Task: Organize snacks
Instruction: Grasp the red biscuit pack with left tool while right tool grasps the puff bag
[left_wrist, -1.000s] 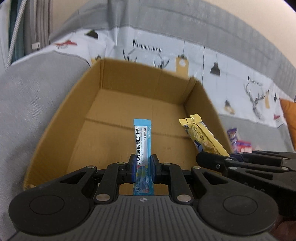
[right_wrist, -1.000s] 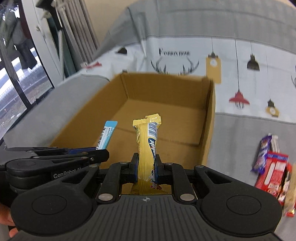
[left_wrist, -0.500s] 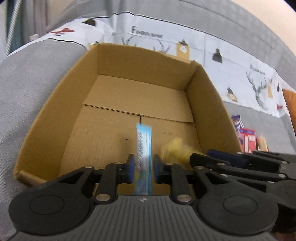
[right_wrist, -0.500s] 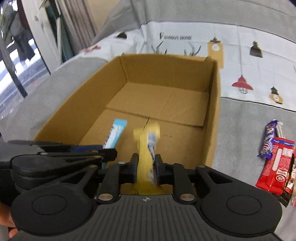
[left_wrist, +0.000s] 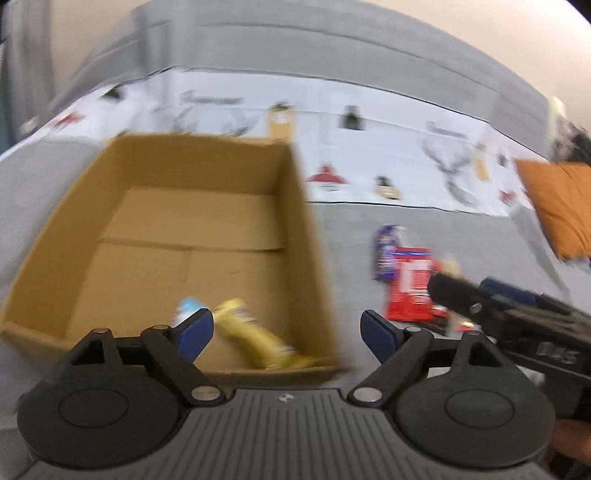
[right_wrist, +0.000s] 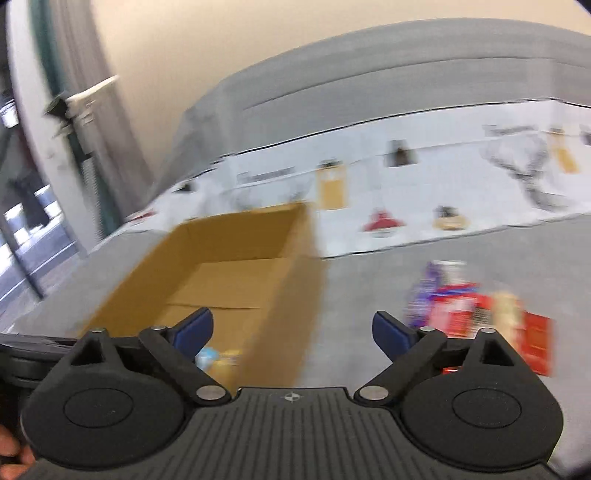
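Note:
An open cardboard box (left_wrist: 303, 236) stands on a grey sofa seat; it also shows in the right wrist view (right_wrist: 291, 266). A yellow snack bar (left_wrist: 255, 339) and a blue stick pack (left_wrist: 186, 308) lie in its near right corner, and both show blurred in the right wrist view (right_wrist: 218, 360). My left gripper (left_wrist: 286, 332) is open and empty above the box's near right corner. My right gripper (right_wrist: 291, 332) is open and empty, to the right of the box. Loose snacks (left_wrist: 408, 282) lie on the seat to the right, a red pack (right_wrist: 458, 314) among them.
A patterned white cover (left_wrist: 369, 155) hangs over the sofa back. An orange cushion (left_wrist: 557, 206) lies at the far right. A window and curtain (right_wrist: 55, 166) stand at the left. The right gripper's body (left_wrist: 517, 325) shows beside the snacks. Both views are motion-blurred.
Both grippers opened and dropped the blue stick pack and the yellow bar into the box. Both then swung right, toward the loose snacks on the seat.

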